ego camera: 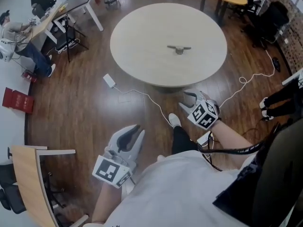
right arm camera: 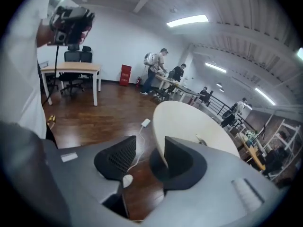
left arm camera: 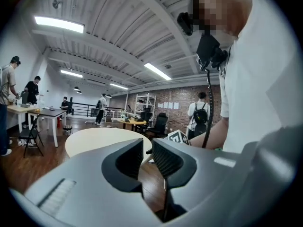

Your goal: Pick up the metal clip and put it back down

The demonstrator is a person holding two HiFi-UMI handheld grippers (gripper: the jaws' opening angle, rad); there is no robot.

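Metal clip (ego camera: 179, 48) lay alone on the round pale bench (ego camera: 142, 41), right of its middle and well apart from both grippers. The right gripper (ego camera: 187, 100) hung just off the bench's near edge, jaws wide apart and empty. The left gripper (ego camera: 135, 130) was over the dark wood floor (ego camera: 85, 112), its jaws parted by a narrow gap with nothing between. A white cable (ego camera: 135, 91) trailed across the floor, and desks (ego camera: 71, 4) stood at the room's edges.

Round beige table (ego camera: 142, 37): carries only one small silver metal clip (ego camera: 179, 48), right of centre. Dark wood-plank floor (ego camera: 85, 108): white power adapter (ego camera: 109, 81) with cable near table edge.
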